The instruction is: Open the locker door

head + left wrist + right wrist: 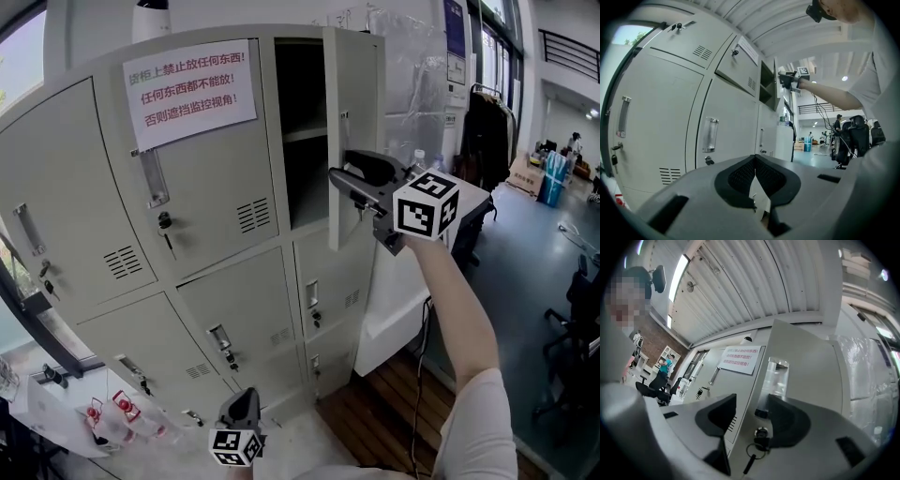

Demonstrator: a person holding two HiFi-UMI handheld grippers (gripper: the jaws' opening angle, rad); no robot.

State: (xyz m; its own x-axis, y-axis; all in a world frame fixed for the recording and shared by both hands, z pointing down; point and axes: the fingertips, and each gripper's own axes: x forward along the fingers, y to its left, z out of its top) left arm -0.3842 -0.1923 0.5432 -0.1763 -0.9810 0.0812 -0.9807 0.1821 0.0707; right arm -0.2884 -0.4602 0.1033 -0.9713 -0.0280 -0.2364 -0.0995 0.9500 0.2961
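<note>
While the left gripper (245, 394) hangs low in front of the bottom row of lockers (225, 309), its jaws are pressed together with nothing between them, as the left gripper view (754, 160) shows. Higher up and further out, the person's right arm (459, 319) reaches to the top right compartment, where the right gripper (339, 174) sits at the free edge of the locker door (352, 94). In the right gripper view its jaws (752, 409) stand apart and straddle that edge, one on each side of it. The door's handle (776, 377) and its lock with a key (760, 436) hanging from it show in the gap. Whether either pad presses on the metal cannot be told. The door itself stands swung well out from the frame, nearly edge-on in the head view. This leaves the dark compartment open, with a shelf (305, 134) across it. The other doors in the bank are closed. On the door to the left is a white sign (190, 92) with red print. Beyond the lockers a rack of dark clothes (486, 131) stands in the room.
</note>
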